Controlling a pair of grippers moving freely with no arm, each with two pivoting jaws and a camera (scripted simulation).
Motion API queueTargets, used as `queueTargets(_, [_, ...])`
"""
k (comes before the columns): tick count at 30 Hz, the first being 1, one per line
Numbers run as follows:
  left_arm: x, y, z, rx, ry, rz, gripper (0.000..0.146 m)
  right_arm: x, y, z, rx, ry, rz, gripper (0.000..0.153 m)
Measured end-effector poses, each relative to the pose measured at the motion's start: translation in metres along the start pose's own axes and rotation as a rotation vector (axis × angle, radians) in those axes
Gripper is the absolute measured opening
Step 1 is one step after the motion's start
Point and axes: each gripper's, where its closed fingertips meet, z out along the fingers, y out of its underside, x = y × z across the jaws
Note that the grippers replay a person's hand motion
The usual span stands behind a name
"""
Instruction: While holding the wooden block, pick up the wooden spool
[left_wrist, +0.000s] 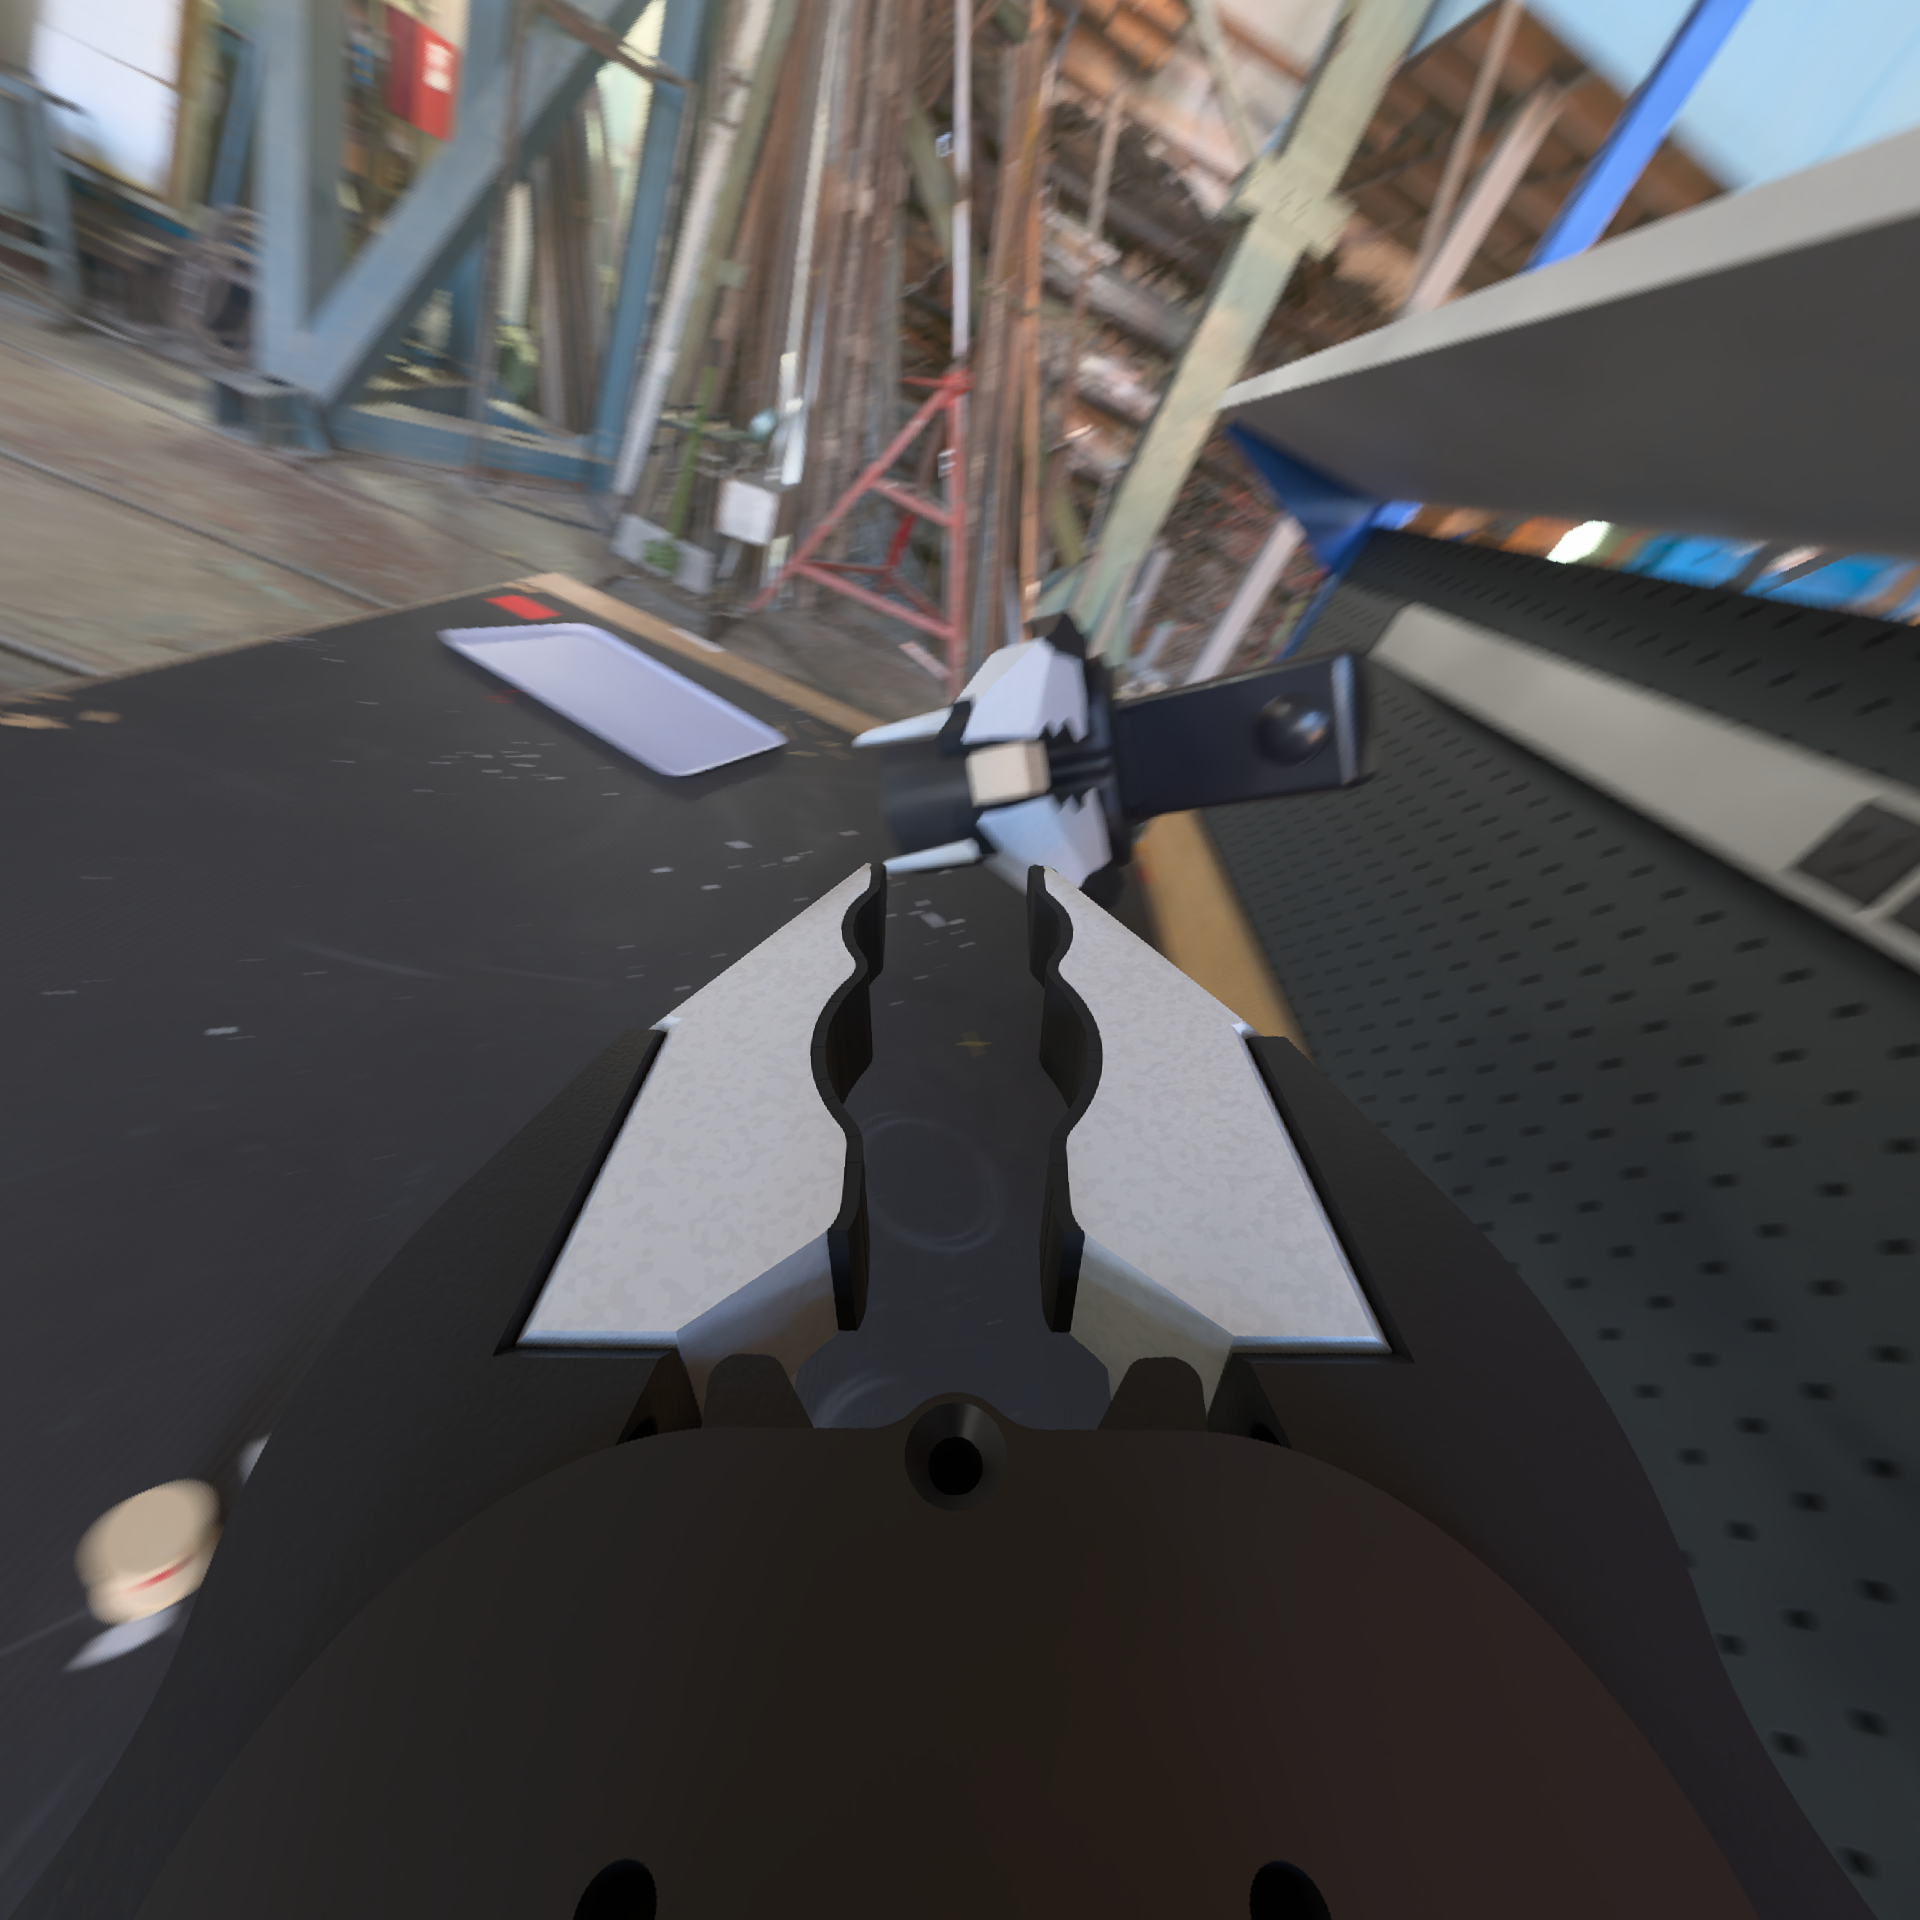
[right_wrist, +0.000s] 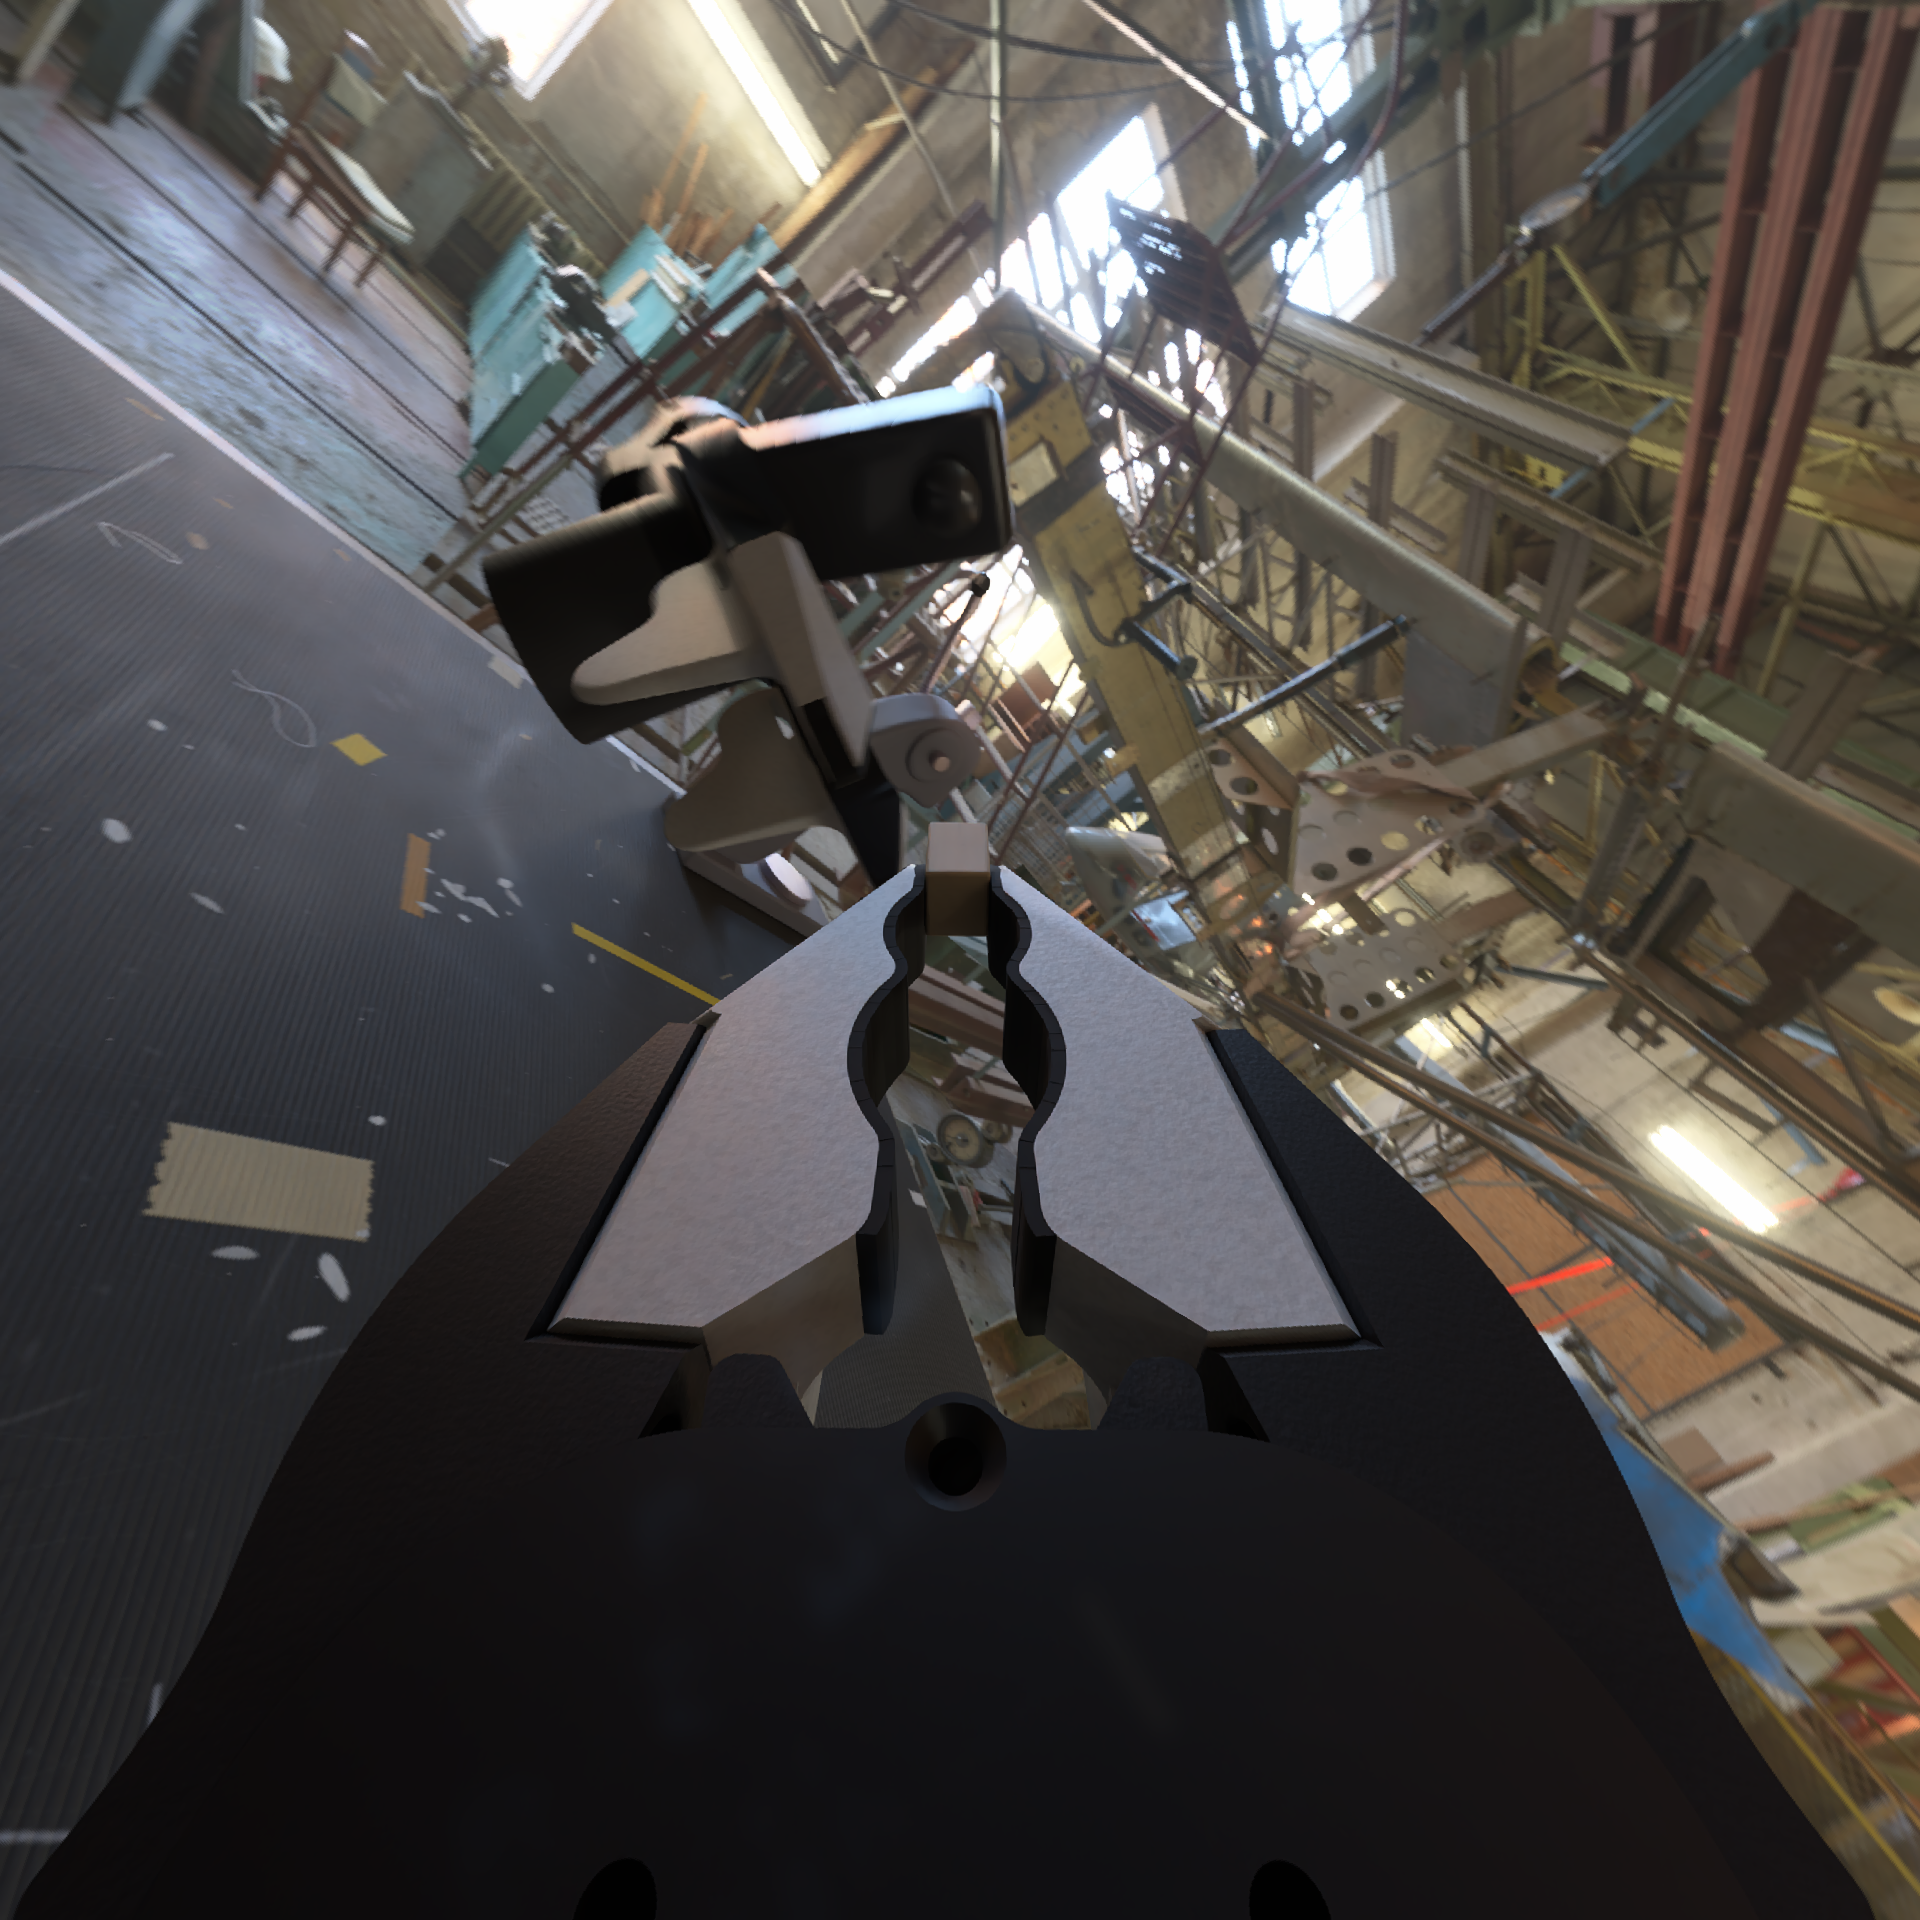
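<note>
The wooden spool (left_wrist: 156, 1548), pale with a thin red mark, lies on the dark table (left_wrist: 312, 987) at the lower left of the left wrist view, blurred, beside the gripper body and well behind the fingertips. My left gripper (left_wrist: 956, 878) is open and empty above the table. My right gripper (right_wrist: 954, 896) is shut on the small wooden block (right_wrist: 954, 860), held at its fingertips in the air. The block also shows in the left wrist view (left_wrist: 1003, 777), just beyond the left fingertips. The left gripper's black body (right_wrist: 727, 520) hangs close ahead of the block.
A white tray (left_wrist: 613, 696) lies on the far side of the table. A dark pegboard wall (left_wrist: 1610, 1143) and a grey shelf (left_wrist: 1662, 343) stand along the right. Tape patches (right_wrist: 260, 1184) mark the table surface.
</note>
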Motion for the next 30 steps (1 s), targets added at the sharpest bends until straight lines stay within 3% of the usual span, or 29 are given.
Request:
queueTargets(3, [-0.026, 0.003, -0.011, -0.059, -0.211, 0.19, 0.028, 0.019, 0.003, -0.015, -0.026, 0.054, 0.026, 0.01])
queueTargets(7, [-0.085, 0.003, -0.038, -0.187, -0.719, 0.496, 0.027, 0.044, 0.005, -0.039, -0.073, 0.127, 0.023, 0.01])
queueTargets(10, [-0.122, 0.007, -0.063, -0.312, -1.097, 0.571, 0.023, 0.057, 0.005, -0.053, -0.111, 0.18, -0.007, 0.01])
queueTargets(12, [-0.136, 0.012, -0.071, -0.341, -1.214, 0.526, 0.021, 0.062, 0.003, -0.059, -0.123, 0.202, -0.027, 0.01])
queueTargets(15, [-0.148, 0.02, -0.073, -0.355, -1.275, 0.466, 0.02, 0.065, 0.0, -0.065, -0.13, 0.218, -0.05, 0.01])
queueTargets(19, [-0.155, 0.027, -0.073, -0.442, -1.35, 0.526, 0.021, 0.067, -0.002, -0.069, -0.144, 0.232, -0.068, 0.01])
queueTargets(25, [-0.158, 0.039, -0.064, -0.477, -1.284, 0.481, 0.025, 0.071, 0.001, -0.073, -0.166, 0.25, -0.079, 0.01])
queueTargets(30, [-0.165, 0.065, -0.047, -0.527, -1.139, 0.334, 0.033, 0.073, -0.003, -0.078, -0.155, 0.251, -0.073, 0.01])
